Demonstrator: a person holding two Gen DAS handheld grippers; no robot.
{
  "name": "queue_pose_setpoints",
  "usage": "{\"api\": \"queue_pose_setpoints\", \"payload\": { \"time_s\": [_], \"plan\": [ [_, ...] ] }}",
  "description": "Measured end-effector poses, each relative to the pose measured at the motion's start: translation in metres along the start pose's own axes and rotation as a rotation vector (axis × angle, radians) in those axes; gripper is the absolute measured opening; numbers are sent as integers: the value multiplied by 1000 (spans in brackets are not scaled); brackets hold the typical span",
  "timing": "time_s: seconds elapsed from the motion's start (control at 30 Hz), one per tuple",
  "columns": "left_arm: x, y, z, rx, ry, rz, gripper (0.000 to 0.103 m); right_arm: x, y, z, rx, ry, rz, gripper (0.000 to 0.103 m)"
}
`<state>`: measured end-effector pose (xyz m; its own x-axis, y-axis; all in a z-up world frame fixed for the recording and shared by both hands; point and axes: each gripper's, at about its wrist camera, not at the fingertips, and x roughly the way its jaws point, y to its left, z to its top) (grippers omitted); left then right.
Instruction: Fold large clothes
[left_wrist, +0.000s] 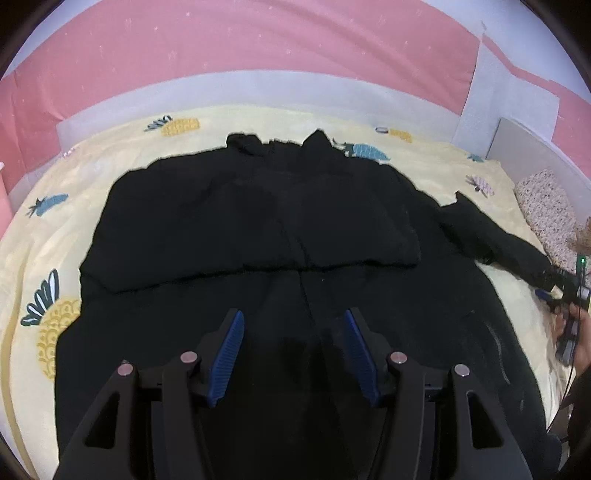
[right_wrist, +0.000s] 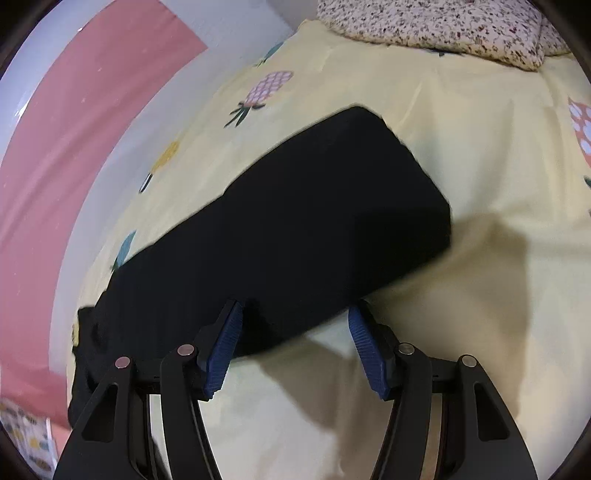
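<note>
While the black coat (left_wrist: 258, 229) is lying spread flat across the yellow pineapple-print bedsheet (left_wrist: 74, 177), its collar is pointing toward the far pink wall (left_wrist: 258, 40) and one sleeve (right_wrist: 295, 221) is stretching out to the right toward the speckled pillow (right_wrist: 443, 26). It is looking thick and padded, so it is probably going to handle as soft, bulky and floppy rather than heavy, sagging wherever it is not supported; the cuff end of that sleeve and the hem corners are seeming the sensible places to pinch. The left gripper (left_wrist: 293, 354) is hovering over the near middle of the coat with its blue pads apart and nothing between them. The right gripper (right_wrist: 295, 343) is standing released too, its jaws parted over the near edge of the sleeve, with cloth showing between the pads but neither pad visibly pressing on it.
</note>
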<state>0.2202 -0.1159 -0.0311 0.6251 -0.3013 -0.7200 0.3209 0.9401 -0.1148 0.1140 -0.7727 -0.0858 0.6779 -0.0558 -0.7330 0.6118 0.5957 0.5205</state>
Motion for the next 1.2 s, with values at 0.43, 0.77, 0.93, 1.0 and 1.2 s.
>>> {"api": "queue_pose_setpoints", "payload": {
  "time_s": [0.43,0.77,0.93,1.0,1.2],
  "plan": [
    [1,20,-2,-43,-3,7,58,-59,60,21,-91,-147,43,21],
    [-27,52,-2,-106,-51,23,58,-154,253,-24,-444,-221,341,20],
    [-41,75,-8,-148,-73,26,58,-155,342,-82,-618,-161,443,20],
    [-45,85,-12,-167,-78,28,58,-141,376,-114,-681,-98,471,20],
    [-52,118,-24,-222,-85,45,58,-66,439,-207,-826,100,463,20]
  ]
}}
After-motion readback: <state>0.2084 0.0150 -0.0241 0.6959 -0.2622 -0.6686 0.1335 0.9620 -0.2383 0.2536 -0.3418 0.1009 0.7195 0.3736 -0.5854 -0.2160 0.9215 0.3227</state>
